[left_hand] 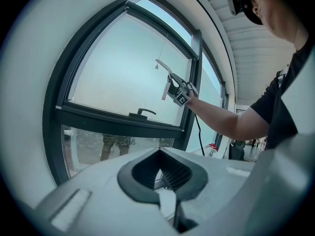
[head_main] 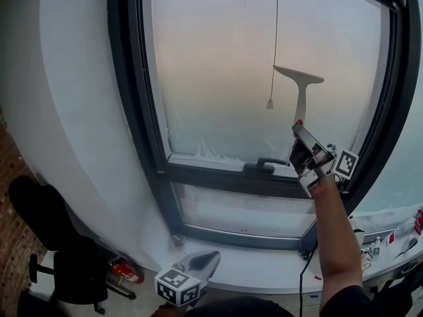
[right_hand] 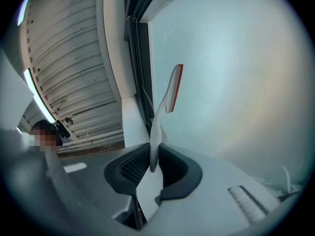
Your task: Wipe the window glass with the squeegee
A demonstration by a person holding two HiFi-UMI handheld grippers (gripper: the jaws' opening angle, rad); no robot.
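A white squeegee (head_main: 301,84) stands upright against the frosted window glass (head_main: 211,71), its blade at the top on the right part of the pane. My right gripper (head_main: 309,156) is shut on the lower end of its handle, just above the sash bar. In the right gripper view the handle runs up from between the jaws (right_hand: 153,163) to the red-edged blade of the squeegee (right_hand: 171,88). My left gripper (head_main: 197,267) hangs low over the sill, far from the glass, jaws together and holding nothing (left_hand: 166,180). In the left gripper view the squeegee (left_hand: 163,73) and the right gripper (left_hand: 180,93) show in the distance.
A dark window handle (head_main: 264,164) sits on the sash bar left of the right gripper. A blind cord with a pull (head_main: 270,102) hangs before the glass beside the squeegee. A black office chair (head_main: 63,253) and a red object (head_main: 125,271) are at lower left. Small items (head_main: 413,226) lie on the sill at right.
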